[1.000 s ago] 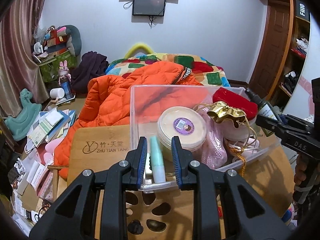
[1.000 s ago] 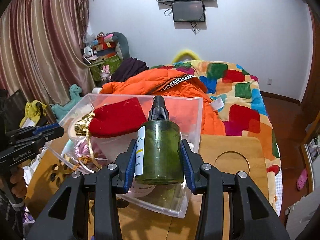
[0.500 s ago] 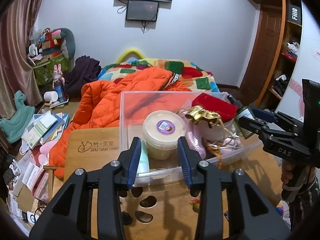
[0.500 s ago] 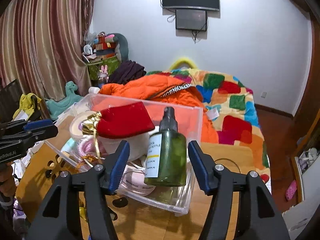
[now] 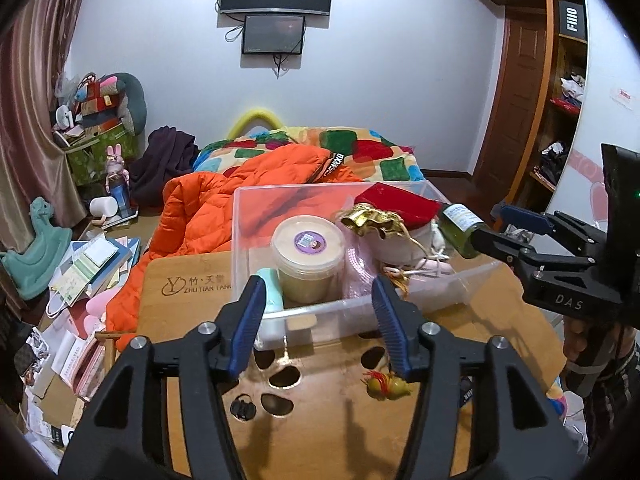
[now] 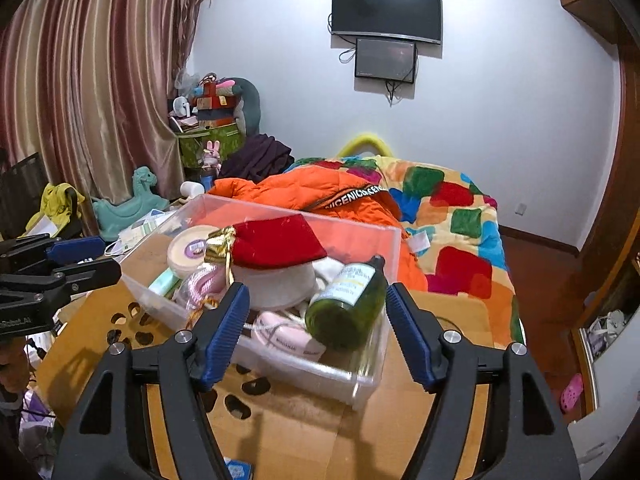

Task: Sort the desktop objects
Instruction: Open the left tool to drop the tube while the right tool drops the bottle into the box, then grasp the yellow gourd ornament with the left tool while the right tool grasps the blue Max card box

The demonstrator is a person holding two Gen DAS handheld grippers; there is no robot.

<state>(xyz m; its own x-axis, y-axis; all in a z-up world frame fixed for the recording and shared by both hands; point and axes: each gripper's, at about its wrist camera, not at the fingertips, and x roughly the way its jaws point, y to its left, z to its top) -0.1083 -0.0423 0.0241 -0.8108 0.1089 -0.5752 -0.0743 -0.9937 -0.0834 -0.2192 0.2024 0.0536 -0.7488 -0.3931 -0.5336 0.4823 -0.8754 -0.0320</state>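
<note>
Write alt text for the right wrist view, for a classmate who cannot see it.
A clear plastic bin on a wooden table holds a green bottle lying tilted, a red pouch and a round tub. The right gripper is in front of the bin, its jaws opening and gripping nothing. A bed with an orange jacket lies behind.

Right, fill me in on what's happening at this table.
A person is sorting desk clutter into a clear plastic bin on a wooden table, one handheld claw per hand. The dark green spray bottle lies tilted in the bin's corner. The right claw is opening with nothing pressed between its pads. The left claw is also opening, clear of the mint green tube in the bin.
</note>
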